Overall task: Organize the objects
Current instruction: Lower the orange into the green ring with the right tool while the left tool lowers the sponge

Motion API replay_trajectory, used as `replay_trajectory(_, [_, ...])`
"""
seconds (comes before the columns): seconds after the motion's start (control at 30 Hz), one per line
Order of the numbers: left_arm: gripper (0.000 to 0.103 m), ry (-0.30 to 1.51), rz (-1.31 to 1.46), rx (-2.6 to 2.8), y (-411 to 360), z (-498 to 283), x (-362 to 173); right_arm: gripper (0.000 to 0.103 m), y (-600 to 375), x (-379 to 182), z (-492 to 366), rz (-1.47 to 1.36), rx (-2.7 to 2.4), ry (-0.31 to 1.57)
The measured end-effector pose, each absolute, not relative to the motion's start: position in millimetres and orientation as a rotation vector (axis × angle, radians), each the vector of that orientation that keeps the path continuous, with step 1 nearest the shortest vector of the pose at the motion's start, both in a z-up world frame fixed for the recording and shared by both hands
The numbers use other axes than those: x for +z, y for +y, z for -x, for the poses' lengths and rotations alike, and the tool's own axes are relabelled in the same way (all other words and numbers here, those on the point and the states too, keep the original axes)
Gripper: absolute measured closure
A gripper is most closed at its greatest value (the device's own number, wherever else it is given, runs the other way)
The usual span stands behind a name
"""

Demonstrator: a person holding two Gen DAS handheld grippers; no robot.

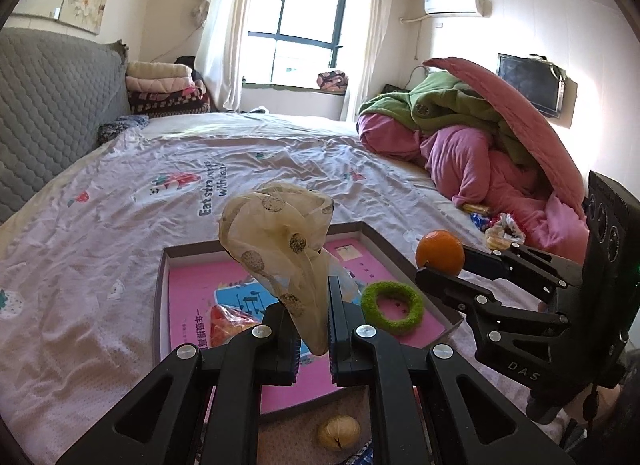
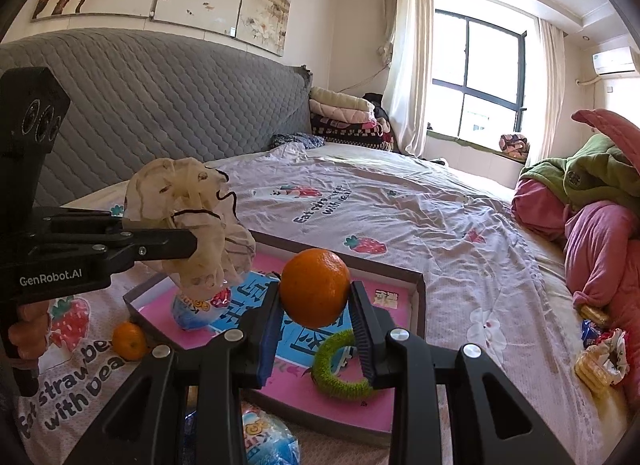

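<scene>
- The left tongs [image 1: 312, 329] are clamped on a cream spotted scarf [image 1: 280, 233], held above the tray [image 1: 160, 297].
- The right tongs [image 2: 316, 329] grip an orange [image 2: 314, 293] over the tray's right side.
- A green ring [image 2: 340, 369] and a snack bag [image 2: 196, 311] lie in the tray.
- A small orange [image 2: 129, 341] sits on the bedsheet [image 2: 440, 233], just left of the tray.

Daylight poured in through the window [image 1: 306, 25], which was blown out to near white, and the wall [image 1: 460, 65] beside it glared in the left wrist view. The bed [image 1: 160, 185] was brightly and evenly lit, with soft shadows in its creases. Both views were sharp at the centre, bent strongly toward the edges, and ringed by dark corners. The fingers [image 2: 268, 329] stood dark against the light.
</scene>
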State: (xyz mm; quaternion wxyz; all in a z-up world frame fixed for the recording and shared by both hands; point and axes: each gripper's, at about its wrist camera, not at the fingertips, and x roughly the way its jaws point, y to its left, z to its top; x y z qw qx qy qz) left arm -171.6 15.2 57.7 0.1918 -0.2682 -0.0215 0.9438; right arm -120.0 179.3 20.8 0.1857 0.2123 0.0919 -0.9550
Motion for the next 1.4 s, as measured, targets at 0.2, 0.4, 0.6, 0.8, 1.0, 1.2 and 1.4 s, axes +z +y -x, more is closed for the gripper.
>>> replay_trajectory(0.2, [0.092,-0.071,0.798,2.612,27,178,46,0.069,179,20,125,-0.602,-2.691,0.270])
replay_trajectory(0.4, [0.092,-0.038,0.853,2.587,36,183,30,0.069,183,14,134,-0.645,-2.707,0.268])
replay_trajectory(0.6, [0.092,-0.052,0.902,2.554,39,186,15,0.069,187,8,139,-0.684,-2.715,0.272])
replay_trajectory(0.8, [0.090,-0.026,0.931,2.539,45,188,4,0.069,187,5,140,-0.697,-2.716,0.281])
replay_trajectory(1.0, [0.090,-0.015,0.953,2.528,47,189,-1,0.069,187,3,141,-0.716,-2.715,0.283])
replay_trajectory(1.2, [0.090,0.000,0.979,2.510,50,192,-6,0.069,188,1,141,-0.722,-2.709,0.291])
replay_trajectory(1.4, [0.090,0.009,0.999,2.501,52,194,-11,0.069,188,-5,144,-0.756,-2.700,0.294])
